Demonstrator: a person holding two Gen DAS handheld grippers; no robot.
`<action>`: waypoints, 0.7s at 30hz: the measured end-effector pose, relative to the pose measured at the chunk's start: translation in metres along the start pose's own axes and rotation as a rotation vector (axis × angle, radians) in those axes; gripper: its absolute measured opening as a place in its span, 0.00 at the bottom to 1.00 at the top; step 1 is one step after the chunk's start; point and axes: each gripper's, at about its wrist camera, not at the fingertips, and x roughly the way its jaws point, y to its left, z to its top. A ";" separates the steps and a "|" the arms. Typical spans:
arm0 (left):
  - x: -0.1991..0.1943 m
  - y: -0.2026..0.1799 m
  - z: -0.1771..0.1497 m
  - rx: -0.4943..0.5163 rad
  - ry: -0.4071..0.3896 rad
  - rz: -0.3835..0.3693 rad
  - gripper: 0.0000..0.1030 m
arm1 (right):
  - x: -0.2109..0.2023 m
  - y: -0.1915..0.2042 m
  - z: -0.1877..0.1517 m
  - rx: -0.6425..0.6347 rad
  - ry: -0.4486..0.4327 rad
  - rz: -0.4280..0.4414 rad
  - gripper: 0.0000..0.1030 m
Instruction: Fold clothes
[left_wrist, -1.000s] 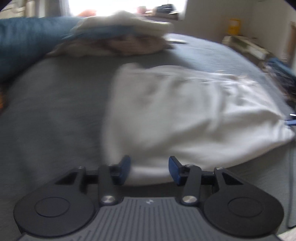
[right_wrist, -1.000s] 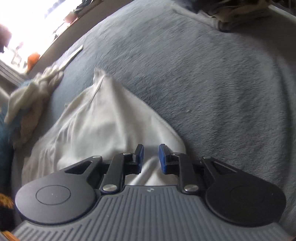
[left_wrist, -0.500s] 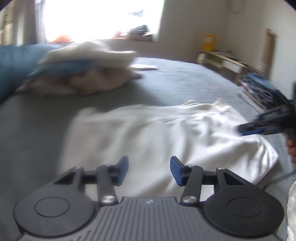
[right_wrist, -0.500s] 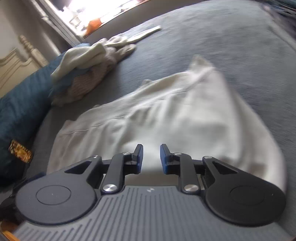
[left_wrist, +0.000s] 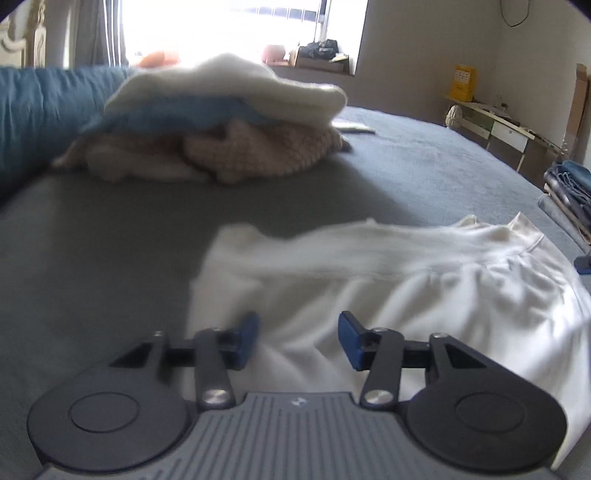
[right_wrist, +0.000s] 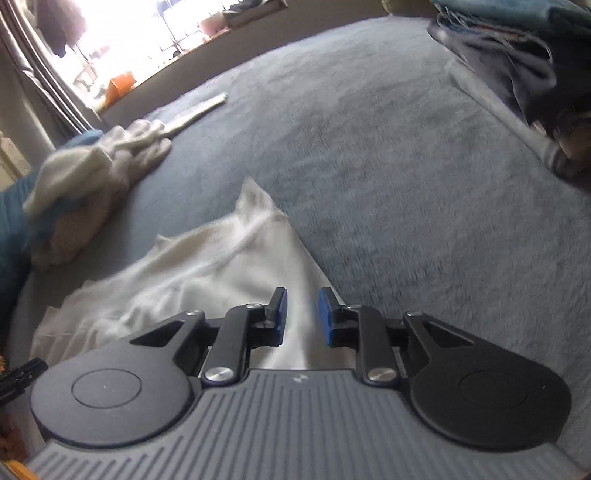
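A white garment (left_wrist: 424, 280) lies rumpled on the grey bed (left_wrist: 110, 240). My left gripper (left_wrist: 298, 338) hovers over its near left part, jaws apart, the cloth below them and not pinched. In the right wrist view the same garment (right_wrist: 221, 258) runs up to a pointed corner. My right gripper (right_wrist: 303, 317) stands above its right edge with a narrow gap between the blue pads and cloth showing through the gap, not gripped. A blue tip of the right gripper (left_wrist: 583, 262) peeks in at the far right of the left wrist view.
A pile of cream, blue and beige clothes (left_wrist: 229, 122) sits at the head of the bed beside a blue pillow (left_wrist: 37, 110). Folded denim (right_wrist: 517, 48) is stacked at the bed's right side. A desk (left_wrist: 498, 125) stands by the wall.
My left gripper has slid left along the garment's near edge, toward the pile. My right gripper has swung and rolled, from over the garment's middle to its right edge. Both jaws stay apart.
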 end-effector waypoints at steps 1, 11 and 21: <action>0.001 -0.001 0.004 -0.007 -0.006 -0.023 0.52 | 0.000 0.006 0.001 -0.017 0.001 0.032 0.19; 0.038 0.000 0.014 -0.049 0.018 0.018 0.53 | 0.062 -0.005 0.031 -0.004 0.041 -0.035 0.15; 0.006 -0.006 0.024 -0.060 0.003 0.010 0.55 | -0.033 -0.032 0.019 0.158 -0.016 -0.014 0.20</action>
